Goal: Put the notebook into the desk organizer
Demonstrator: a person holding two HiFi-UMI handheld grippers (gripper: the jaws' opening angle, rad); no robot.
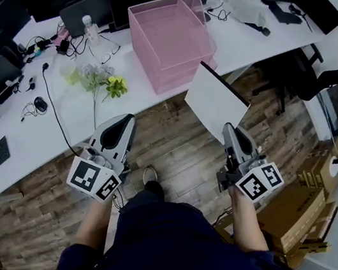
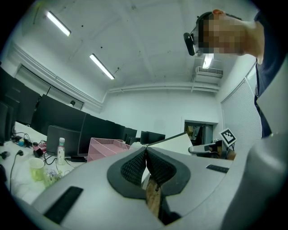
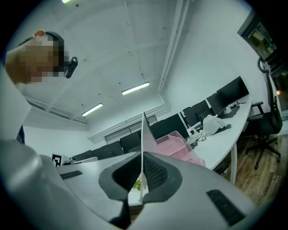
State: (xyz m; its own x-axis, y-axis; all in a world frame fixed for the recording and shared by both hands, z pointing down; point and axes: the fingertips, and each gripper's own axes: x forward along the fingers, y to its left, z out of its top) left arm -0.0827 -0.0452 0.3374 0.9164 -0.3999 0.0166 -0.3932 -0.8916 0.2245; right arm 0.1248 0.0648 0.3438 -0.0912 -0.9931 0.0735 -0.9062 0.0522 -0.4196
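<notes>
A pink tiered desk organizer [image 1: 170,34] stands on the white desk [image 1: 40,141], also visible in the left gripper view [image 2: 105,148] and the right gripper view [image 3: 173,146]. My right gripper [image 1: 228,128] is shut on the lower edge of a white notebook with a dark cover [image 1: 215,100], held upright over the wooden floor just short of the desk edge, below the organizer. In the right gripper view the notebook [image 3: 143,134] shows edge-on between the pads [image 3: 143,155]. My left gripper [image 1: 129,120] hangs to the left, jaws shut with nothing between them [image 2: 146,150].
On the desk lie a bunch of flowers [image 1: 98,82], a water bottle [image 1: 91,29], a mouse [image 1: 41,105], cables, dark monitors and a white bag [image 1: 250,7]. Cardboard boxes [image 1: 292,209] sit on the floor at my right. An office chair [image 1: 315,79] stands past the desk's right end.
</notes>
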